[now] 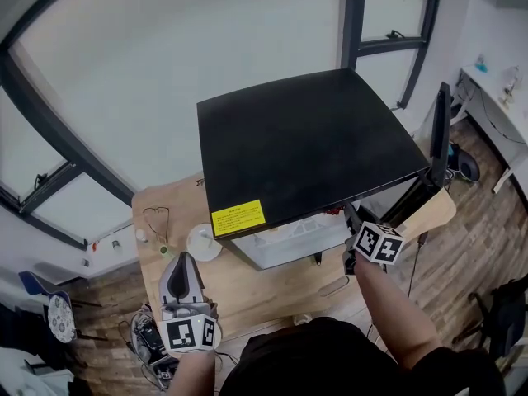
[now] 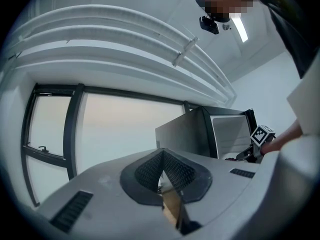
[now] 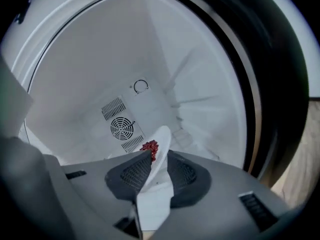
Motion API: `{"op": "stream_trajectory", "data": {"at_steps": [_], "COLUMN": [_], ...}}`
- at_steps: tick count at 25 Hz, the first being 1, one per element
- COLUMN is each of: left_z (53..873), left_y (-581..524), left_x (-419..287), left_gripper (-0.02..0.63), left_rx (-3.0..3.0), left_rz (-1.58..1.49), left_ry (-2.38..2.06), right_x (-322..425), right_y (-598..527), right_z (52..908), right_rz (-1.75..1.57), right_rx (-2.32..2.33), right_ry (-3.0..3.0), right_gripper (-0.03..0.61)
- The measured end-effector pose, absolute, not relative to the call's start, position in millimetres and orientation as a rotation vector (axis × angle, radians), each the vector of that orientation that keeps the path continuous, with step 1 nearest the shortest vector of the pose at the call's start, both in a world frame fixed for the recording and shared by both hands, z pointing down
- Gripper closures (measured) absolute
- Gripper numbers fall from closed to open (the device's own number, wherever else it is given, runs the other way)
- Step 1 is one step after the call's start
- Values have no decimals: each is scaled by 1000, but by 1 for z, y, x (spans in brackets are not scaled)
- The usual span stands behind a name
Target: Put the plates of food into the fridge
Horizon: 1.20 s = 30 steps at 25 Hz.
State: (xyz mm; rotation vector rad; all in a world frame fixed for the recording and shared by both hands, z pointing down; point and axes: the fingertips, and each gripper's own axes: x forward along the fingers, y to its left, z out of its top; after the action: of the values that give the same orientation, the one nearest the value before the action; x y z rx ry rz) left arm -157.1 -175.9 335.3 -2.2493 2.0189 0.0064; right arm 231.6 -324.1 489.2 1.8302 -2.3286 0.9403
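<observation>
Right gripper view puts the white plate (image 3: 159, 149), with its small heap of red food (image 3: 149, 146), inside the white cavity of the black-topped fridge (image 3: 125, 59). It stands rim-on between the right gripper (image 3: 156, 160) jaws, which are parted around it rather than pinching. The plate runs from the tongs toward the far vented wall, so I judge a straight pull back nearward clears it. The left gripper (image 1: 183, 275), jaws together and empty, sits well apart at near left.
</observation>
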Motion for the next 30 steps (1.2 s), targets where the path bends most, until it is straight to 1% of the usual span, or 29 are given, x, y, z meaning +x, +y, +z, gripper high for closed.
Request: {"op": "stream_trajectory", "data": {"at_steps": [3, 6, 15, 22, 26, 30], "left_z": [339, 342, 336, 340, 330, 328], "left_y": [-177, -177, -171, -161, -146, -123], "left_x": [-160, -159, -167, -167, -173, -194], "left_gripper": [611, 611, 611, 611, 611, 611], "left_rx": [-2247, -2252, -2235, -2235, -2237, -2212], "left_rz": [3, -3, -4, -101, -58, -61], "left_ry": [2032, 2030, 2033, 1992, 1984, 2009], "right_x": [234, 238, 248, 241, 235, 230], "right_y": [-330, -335, -333, -319, -304, -289], "right_z": [488, 494, 501, 472, 457, 445], "right_rz": [759, 665, 639, 554, 532, 530], "right_rx": [1825, 1824, 1879, 1941, 1964, 2006], "right_ry": [-2277, -2204, -2150, -2215, -2245, -2262], "right_gripper": [462, 446, 437, 437, 437, 437]}}
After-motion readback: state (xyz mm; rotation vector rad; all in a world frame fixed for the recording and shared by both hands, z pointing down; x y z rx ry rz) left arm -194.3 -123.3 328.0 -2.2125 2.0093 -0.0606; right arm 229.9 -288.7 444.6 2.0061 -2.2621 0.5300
